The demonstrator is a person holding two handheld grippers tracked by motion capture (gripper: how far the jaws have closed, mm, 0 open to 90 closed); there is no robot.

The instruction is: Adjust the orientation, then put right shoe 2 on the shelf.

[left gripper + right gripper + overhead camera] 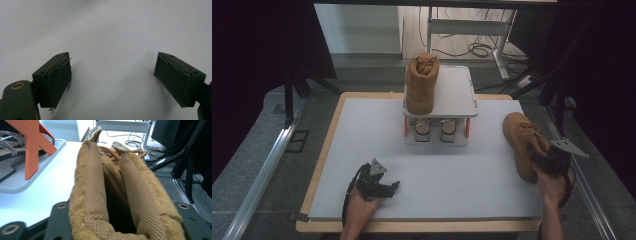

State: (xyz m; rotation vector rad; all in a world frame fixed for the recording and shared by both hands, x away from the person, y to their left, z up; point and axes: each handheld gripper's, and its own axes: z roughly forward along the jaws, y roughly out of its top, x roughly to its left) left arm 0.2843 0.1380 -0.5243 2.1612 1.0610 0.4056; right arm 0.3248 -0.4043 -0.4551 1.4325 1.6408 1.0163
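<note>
A tan boot (521, 137) lies on the grey table mat (437, 170) at the right, toe pointing away from me. My right gripper (546, 159) is shut on its heel collar. In the right gripper view the mesh-lined collar (112, 195) is squeezed between the two black jaws, its sides pressed close together. A matching tan boot (421, 82) stands upright on the left half of the white rack's top shelf (457, 95). At the near left my left gripper (387, 187) rests low over the mat, open, with only bare mat between its pads (60, 77).
The two-tier rack has orange posts (31, 145) and holds a pair of pale shoes (434, 129) on its lower shelf. The right half of the top shelf is bare. Dark stands and cables lie on the floor beyond the table's right edge (557, 200).
</note>
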